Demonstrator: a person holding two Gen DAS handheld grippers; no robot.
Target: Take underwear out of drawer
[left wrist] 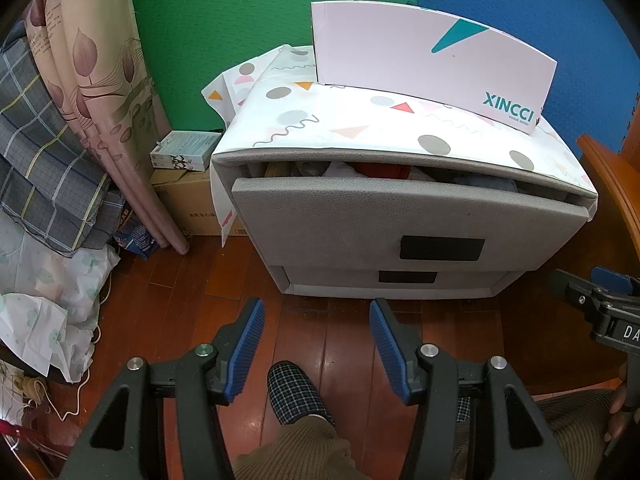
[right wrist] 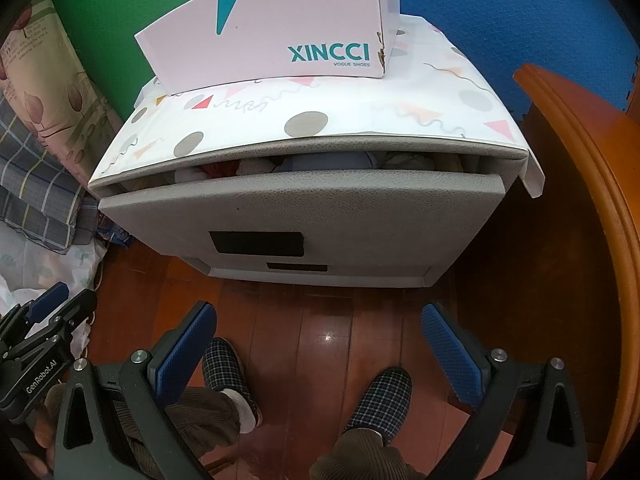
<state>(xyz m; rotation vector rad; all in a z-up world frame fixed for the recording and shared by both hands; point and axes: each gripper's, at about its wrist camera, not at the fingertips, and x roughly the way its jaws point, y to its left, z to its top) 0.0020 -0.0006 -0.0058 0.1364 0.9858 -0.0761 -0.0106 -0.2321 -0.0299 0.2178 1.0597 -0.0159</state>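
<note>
A grey two-drawer cabinet (left wrist: 360, 224) (right wrist: 296, 208) stands on the wooden floor ahead. Its top drawer (left wrist: 400, 216) (right wrist: 304, 216) is pulled out a little, and crumpled clothes (left wrist: 376, 170) (right wrist: 320, 162) show in the gap, red, white and blue; which piece is underwear I cannot tell. My left gripper (left wrist: 317, 320) hangs open over the floor short of the cabinet, nothing between its blue pads. My right gripper (right wrist: 320, 328) is open wider, also empty, in front of the drawer. Each gripper shows at the edge of the other's view.
A white XINCCI shoe box (left wrist: 424, 60) (right wrist: 276, 32) sits on the patterned cover on the cabinet's top. An orange wooden furniture edge (right wrist: 592, 200) stands close on the right. Curtain, bedding and boxes (left wrist: 184, 152) crowd the left. A person's slippered feet (right wrist: 380, 396) are below.
</note>
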